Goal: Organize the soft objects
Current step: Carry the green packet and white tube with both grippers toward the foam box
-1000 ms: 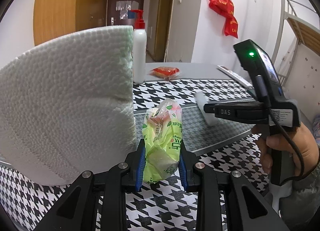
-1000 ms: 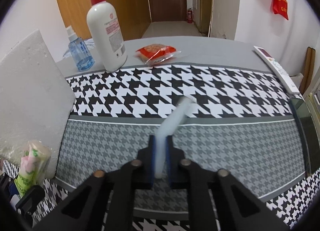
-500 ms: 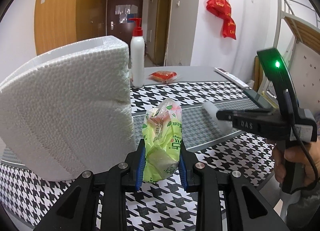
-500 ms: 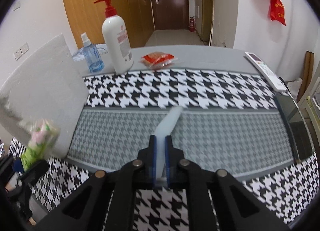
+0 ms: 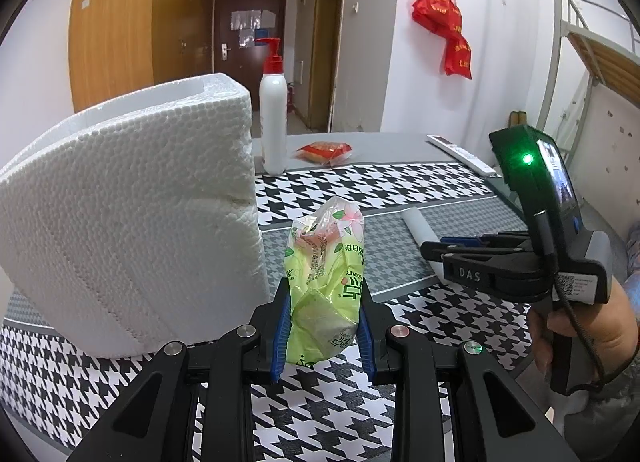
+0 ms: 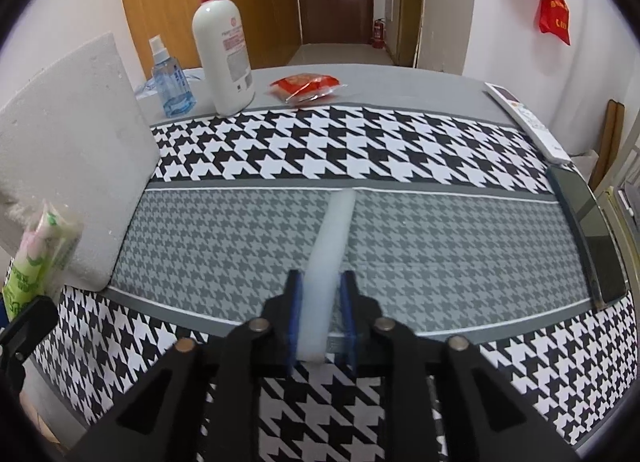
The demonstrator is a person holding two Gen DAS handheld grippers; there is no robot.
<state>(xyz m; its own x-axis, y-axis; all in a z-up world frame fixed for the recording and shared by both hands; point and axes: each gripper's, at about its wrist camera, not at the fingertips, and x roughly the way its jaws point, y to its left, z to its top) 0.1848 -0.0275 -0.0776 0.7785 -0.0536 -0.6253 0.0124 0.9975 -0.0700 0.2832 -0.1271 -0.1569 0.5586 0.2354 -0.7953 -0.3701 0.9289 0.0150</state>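
My left gripper (image 5: 324, 302) is shut on a green plastic tissue pack (image 5: 326, 262), held upright just in front of a big white styrofoam block (image 5: 132, 214). The pack also shows at the left edge of the right wrist view (image 6: 40, 250). A white foam strip (image 6: 332, 230) lies along the grey houndstooth cloth, its near end between the jaws of my right gripper (image 6: 322, 290). Those jaws are opening, and a gap shows between the strip and the right pad. From the left wrist, the right gripper (image 5: 432, 246) reaches in from the right over the strip (image 5: 416, 222).
A red-pump lotion bottle (image 6: 223, 58), a blue spray bottle (image 6: 170, 82) and a red snack packet (image 6: 306, 86) stand at the table's far side. A remote (image 6: 524, 118) and a dark flat device (image 6: 588, 230) lie along the right edge. A person's hand (image 5: 580, 326) holds the right gripper.
The right gripper's jaws have parted around the foam strip, which now rests flat on the cloth. The left gripper still holds the tissue pack beside the block.
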